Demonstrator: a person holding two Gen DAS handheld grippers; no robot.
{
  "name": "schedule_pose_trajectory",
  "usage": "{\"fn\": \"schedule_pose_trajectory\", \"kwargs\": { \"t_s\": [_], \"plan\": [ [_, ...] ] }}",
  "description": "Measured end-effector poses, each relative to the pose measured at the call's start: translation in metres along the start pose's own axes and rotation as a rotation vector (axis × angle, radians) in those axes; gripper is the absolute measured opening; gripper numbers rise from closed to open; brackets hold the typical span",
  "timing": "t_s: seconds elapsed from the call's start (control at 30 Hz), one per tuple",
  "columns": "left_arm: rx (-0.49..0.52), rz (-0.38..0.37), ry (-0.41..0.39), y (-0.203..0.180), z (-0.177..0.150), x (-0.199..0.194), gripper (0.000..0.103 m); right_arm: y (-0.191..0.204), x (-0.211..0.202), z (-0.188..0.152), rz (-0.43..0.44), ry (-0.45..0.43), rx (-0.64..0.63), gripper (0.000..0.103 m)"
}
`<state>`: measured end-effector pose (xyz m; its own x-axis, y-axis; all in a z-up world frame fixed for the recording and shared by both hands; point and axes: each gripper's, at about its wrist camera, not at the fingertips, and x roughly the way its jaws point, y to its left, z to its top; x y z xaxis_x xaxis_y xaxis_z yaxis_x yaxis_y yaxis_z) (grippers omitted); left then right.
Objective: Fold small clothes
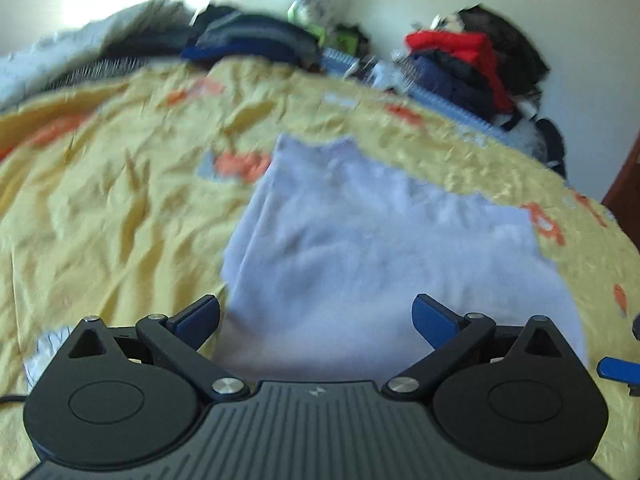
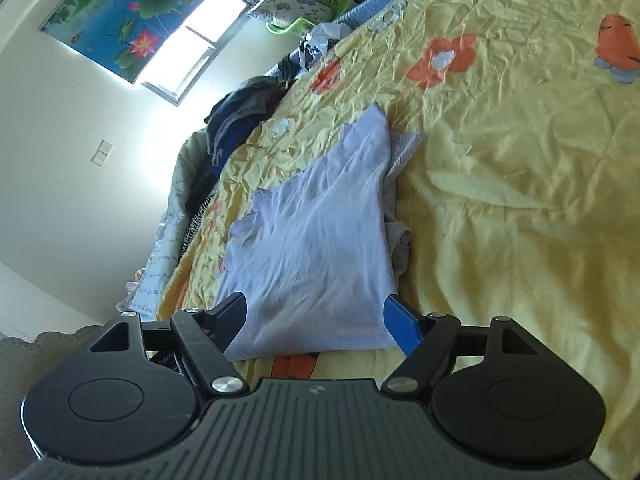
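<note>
Nearest the lens in each wrist view, a black gripper body is seen along the lower edge, its base cut off by the frame. On the left gripper (image 1: 316,318) the two blue-padded fingers are spread wide, nothing is held between them, and the near end of a pale lavender T-shirt (image 1: 384,248) is seen beyond the gap. On the right gripper (image 2: 316,322) the fingers are likewise parted widely, with nothing gripped; the shirt's (image 2: 316,248) near hem lies in the gap, but no pad is seen pressing on it. One shirt is counted, folded lengthwise and laid on a crumpled yellow bedspread (image 1: 120,208) printed with orange flowers. The left view is smeared by motion blur, so the shirt's edges and the print are hard to make out. A second, greyish-white garment (image 2: 402,240) is partly hidden under the shirt's far side in the right view; its kind cannot be told. Two heaps of dark clothes (image 1: 248,36) are seen at the bed's far edge, one topped by a red garment (image 1: 452,42). A lotus painting (image 2: 132,12) and a bright window (image 2: 196,36) are seen on the wall.
</note>
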<state>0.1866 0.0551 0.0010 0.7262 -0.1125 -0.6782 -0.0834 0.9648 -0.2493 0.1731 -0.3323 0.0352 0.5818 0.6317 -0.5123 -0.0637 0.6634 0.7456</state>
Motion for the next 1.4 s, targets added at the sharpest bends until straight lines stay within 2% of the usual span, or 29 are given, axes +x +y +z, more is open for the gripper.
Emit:
{"fn": "schedule_pose_trajectory", "kwargs": {
  "t_s": [0.03, 0.1, 0.13, 0.17, 0.27, 0.37, 0.47, 0.63, 0.7, 0.73, 0.87, 1.03, 1.1, 1.13, 1.27, 1.4],
  "plan": [
    [0.017, 0.002, -0.034, 0.0, -0.002, -0.001, 0.103, 0.001, 0.008, -0.002, -0.002, 0.02, -0.007, 0.077],
    [0.049, 0.019, -0.045, -0.002, -0.004, 0.001, 0.103, -0.003, 0.027, -0.004, -0.044, 0.07, -0.007, 0.08],
    [0.072, 0.029, -0.047, -0.005, -0.005, 0.002, 0.103, -0.007, 0.034, -0.006, -0.053, 0.082, -0.006, 0.076],
    [0.082, 0.035, -0.048, -0.007, -0.006, 0.002, 0.103, -0.008, 0.032, -0.008, -0.039, 0.061, -0.013, 0.077],
    [-0.001, 0.012, -0.038, 0.002, -0.002, -0.007, 0.103, -0.007, 0.024, -0.007, -0.053, 0.072, 0.028, 0.079],
    [-0.188, -0.068, -0.027, 0.025, -0.001, -0.02, 0.103, -0.007, 0.0, -0.003, -0.036, 0.031, 0.058, 0.082],
    [-0.406, -0.163, -0.001, 0.048, -0.006, -0.026, 0.103, -0.015, -0.015, 0.003, -0.057, 0.007, 0.092, 0.084],
    [-0.894, -0.343, 0.052, 0.08, -0.023, -0.025, 0.103, -0.041, -0.01, 0.001, -0.082, -0.017, 0.155, 0.085],
    [-1.013, -0.385, 0.085, 0.082, -0.029, -0.02, 0.103, -0.053, -0.009, -0.004, -0.041, -0.046, 0.193, 0.084],
    [-1.032, -0.382, 0.1, 0.08, -0.031, -0.017, 0.103, -0.056, -0.01, -0.005, -0.027, -0.056, 0.203, 0.084],
    [-1.017, -0.323, 0.05, 0.069, -0.03, -0.015, 0.103, -0.057, -0.012, -0.01, 0.001, -0.067, 0.136, 0.083],
    [-0.969, -0.201, -0.025, 0.06, -0.016, -0.014, 0.103, -0.043, -0.01, -0.031, -0.008, -0.117, -0.088, 0.085],
    [-0.905, -0.131, -0.048, 0.052, -0.012, -0.014, 0.089, -0.041, -0.01, -0.036, -0.004, -0.145, -0.124, 0.087],
    [-0.874, -0.093, -0.049, 0.047, -0.011, -0.013, 0.074, -0.041, -0.01, -0.037, -0.002, -0.151, -0.123, 0.087],
    [-0.778, -0.04, -0.084, 0.036, -0.011, -0.012, 0.072, -0.041, -0.01, -0.037, -0.001, -0.159, -0.141, 0.087],
    [-0.673, 0.009, -0.083, 0.023, -0.01, -0.013, 0.071, -0.039, -0.011, -0.044, -0.015, -0.183, -0.177, 0.086]
  ]
}}
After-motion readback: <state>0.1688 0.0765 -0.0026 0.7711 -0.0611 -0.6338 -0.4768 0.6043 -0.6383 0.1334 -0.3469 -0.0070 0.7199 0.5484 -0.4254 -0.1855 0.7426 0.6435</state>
